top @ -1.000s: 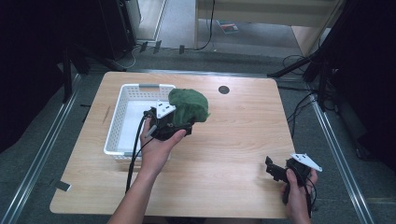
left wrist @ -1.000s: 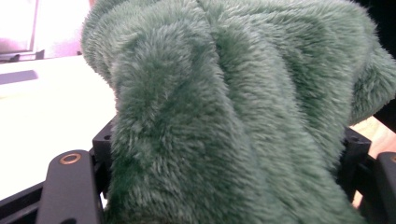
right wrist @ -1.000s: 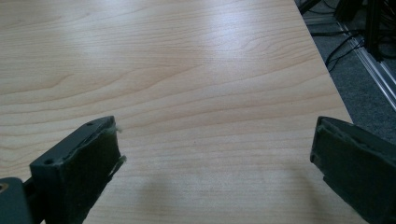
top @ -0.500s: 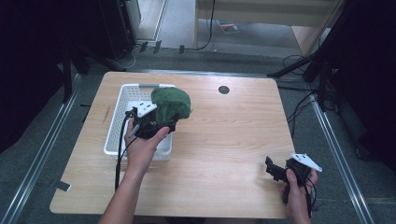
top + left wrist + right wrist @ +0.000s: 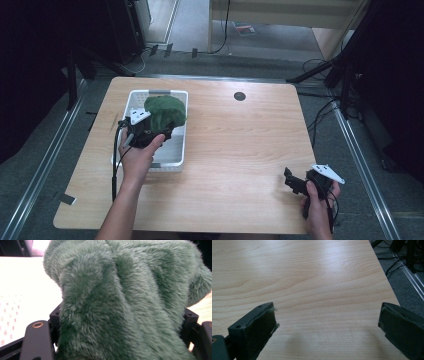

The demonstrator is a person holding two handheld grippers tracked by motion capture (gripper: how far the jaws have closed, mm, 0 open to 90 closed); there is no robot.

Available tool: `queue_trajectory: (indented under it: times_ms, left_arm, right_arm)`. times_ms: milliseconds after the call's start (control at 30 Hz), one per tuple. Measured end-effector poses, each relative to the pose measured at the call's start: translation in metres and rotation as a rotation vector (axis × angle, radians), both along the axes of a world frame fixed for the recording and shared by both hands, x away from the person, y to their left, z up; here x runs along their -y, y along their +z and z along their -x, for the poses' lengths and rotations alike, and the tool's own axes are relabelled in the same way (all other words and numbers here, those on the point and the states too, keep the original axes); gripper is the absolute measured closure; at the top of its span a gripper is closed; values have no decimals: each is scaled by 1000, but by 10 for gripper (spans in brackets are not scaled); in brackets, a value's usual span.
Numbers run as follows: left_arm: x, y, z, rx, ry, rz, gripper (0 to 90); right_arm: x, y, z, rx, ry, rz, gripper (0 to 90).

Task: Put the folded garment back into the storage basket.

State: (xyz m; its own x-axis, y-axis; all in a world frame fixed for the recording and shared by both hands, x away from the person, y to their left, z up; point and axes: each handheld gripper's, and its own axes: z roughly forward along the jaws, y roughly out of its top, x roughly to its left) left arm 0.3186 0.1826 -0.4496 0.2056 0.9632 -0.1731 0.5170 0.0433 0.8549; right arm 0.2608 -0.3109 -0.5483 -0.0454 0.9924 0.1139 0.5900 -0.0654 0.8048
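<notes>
From the high view, my left gripper (image 5: 156, 131) is clamped on the green plush cloth (image 5: 166, 111), which hangs over the white basket (image 5: 176, 159) at ten o'clock on the table (image 5: 240, 150); nothing else shows inside. Left gripper view: cloth bunched between my jaws. Right gripper view: right gripper (image 5: 325, 325), jaws apart over bare table.

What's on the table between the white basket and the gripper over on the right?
Nothing. In the high view, bare light wooden table stretches between the white plastic mesh basket and the open right gripper.
</notes>
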Motion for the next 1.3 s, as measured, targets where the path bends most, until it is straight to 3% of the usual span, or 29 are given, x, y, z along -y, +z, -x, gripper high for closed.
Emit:
queue_trajectory:
  times_ms: [400, 700, 867, 1100, 1300]
  left_arm:
    - [-17, -16, -16, -54, 38, -19, 235]
    - [-26, -14, -34, -132, 31, 27, 234]
    - [-27, -17, -44, -145, 39, 35, 232]
    - [-32, -28, -58, -216, 65, -6, 232]
    - [-33, -38, -67, -314, 78, -34, 220]
  right_arm:
    - [0, 0, 0, -1, -2, -3, 15]
    - [0, 0, 0, 0, -2, -5, 15]
    - [1, 0, 0, 0, -2, -6, 15]
    - [1, 0, 0, 1, -1, -6, 15]
    - [0, 0, 0, 1, -2, -5, 15]
